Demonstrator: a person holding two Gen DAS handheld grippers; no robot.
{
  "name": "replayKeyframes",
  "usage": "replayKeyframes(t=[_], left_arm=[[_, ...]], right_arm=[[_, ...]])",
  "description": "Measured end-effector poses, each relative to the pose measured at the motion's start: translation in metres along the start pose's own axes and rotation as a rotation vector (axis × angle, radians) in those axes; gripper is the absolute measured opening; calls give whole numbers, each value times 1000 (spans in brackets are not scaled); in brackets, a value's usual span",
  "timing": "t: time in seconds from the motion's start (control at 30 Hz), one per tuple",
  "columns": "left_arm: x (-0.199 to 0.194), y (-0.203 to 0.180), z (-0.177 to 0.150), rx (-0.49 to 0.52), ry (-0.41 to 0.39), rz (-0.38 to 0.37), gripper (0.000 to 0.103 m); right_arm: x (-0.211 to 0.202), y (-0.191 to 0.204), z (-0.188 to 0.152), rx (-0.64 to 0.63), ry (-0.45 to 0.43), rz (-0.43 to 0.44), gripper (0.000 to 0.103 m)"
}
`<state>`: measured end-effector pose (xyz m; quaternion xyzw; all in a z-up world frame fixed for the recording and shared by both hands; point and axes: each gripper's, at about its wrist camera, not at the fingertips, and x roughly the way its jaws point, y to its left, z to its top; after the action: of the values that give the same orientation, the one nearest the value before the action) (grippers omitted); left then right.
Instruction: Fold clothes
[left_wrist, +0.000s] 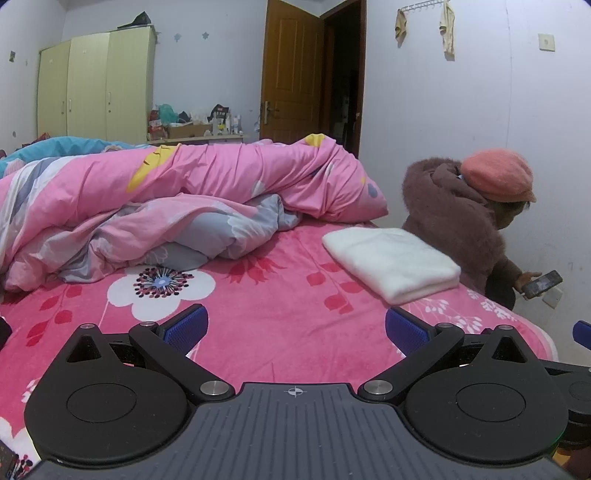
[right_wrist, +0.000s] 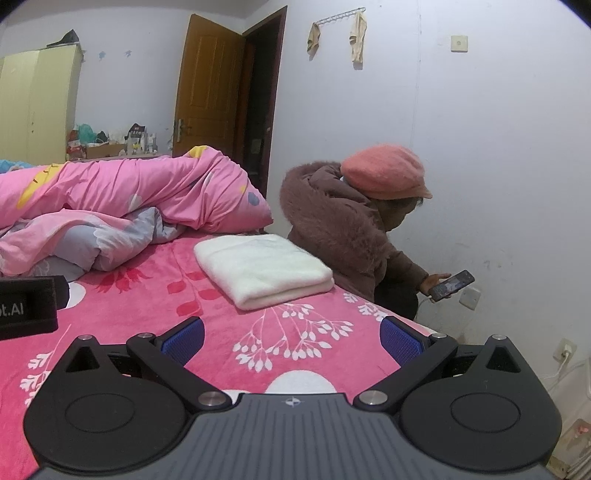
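1. A folded white garment is laid flat on the bed, near its far right edge, at about 1 o'clock from the left tongs.
2. The bed is covered by a pink flowered sheet; a crumpled pink and grey quilt is heaped across its far side, from 9 to 12 o'clock.
3. Pale walls, a yellow-green wardrobe at 10 o'clock and an open brown door at 12 o'clock are seen behind.
4. Beside the bed, a person in an orange hat and a brown fleece coat is seen with a phone in hand.
5. Both the left tongs and the right tongs are spread wide over the sheet, with nothing between them.
6. Only the right wrist view shows a wall socket with a plugged cable at 3 o'clock; most of the wardrobe is shown only in the left.
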<state>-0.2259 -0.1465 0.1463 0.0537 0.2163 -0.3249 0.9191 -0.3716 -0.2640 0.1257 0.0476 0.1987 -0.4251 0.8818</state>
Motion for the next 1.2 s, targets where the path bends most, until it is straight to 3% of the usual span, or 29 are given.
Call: replayKeyframes(t=[1.2], left_arm=[[0,1,0,-7,3,1,103]], right_arm=[[0,2,-2,4,3,-5,103]])
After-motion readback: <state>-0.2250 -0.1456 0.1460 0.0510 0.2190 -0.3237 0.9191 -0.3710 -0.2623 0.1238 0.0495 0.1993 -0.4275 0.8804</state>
